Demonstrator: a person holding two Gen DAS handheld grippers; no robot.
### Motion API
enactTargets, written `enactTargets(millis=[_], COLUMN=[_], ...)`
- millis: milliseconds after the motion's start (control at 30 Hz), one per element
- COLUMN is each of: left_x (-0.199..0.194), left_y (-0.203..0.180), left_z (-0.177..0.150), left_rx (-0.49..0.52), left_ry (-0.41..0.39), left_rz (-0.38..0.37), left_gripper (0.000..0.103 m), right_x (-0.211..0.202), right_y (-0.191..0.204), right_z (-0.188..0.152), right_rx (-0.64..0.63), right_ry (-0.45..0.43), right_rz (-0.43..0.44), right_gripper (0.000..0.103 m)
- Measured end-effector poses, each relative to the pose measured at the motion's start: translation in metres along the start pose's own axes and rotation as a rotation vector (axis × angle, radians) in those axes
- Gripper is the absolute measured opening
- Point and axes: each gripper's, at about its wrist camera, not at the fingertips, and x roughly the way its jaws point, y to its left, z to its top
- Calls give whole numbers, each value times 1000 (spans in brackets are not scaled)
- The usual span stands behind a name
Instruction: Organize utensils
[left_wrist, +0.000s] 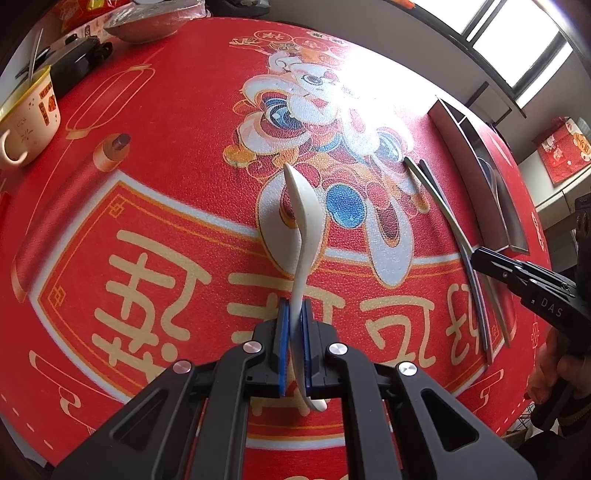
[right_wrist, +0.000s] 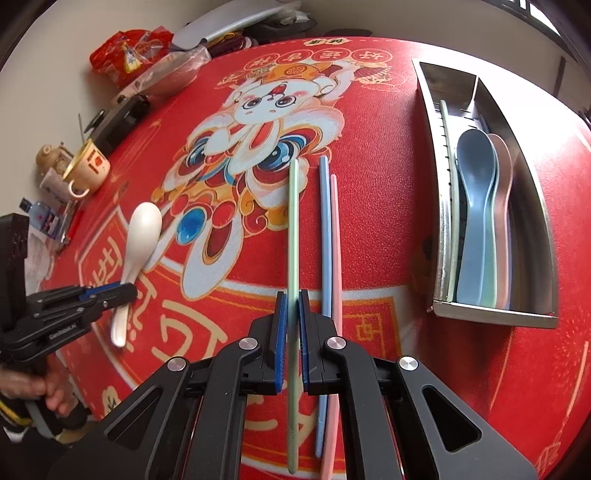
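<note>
Left jaws clamped on white spoon (left_wrist: 300, 236) handle, right jaws on green chopstick (right_wrist: 293, 236) mid-length.

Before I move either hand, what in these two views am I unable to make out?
- Left wrist view: the tray's contents, seen edge-on behind its near wall.
- Left wrist view: which chopstick the right gripper holds; window glare washes out that area.
- Right wrist view: the green chopstick's near end, blurred close to the lens.
- Right wrist view: the white spoon's handle where the left gripper covers it.
</note>
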Motion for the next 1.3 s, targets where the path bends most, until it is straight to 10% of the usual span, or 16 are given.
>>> enactTargets(millis=[967,1300], left_x=[-15,-19], left_y=[-10,-6], left_z=[36,37], left_rx=[-34,-49], left_ry=[-67,-76], left_rz=[-46,-50], left_gripper=[6,6], right_x=[-80,-108], right_y=[-42,-72], right_z=[50,100], right_rx=[181,168], right_ry=[-241,-370], right_rz=[144,-11], right_gripper=[5,6])
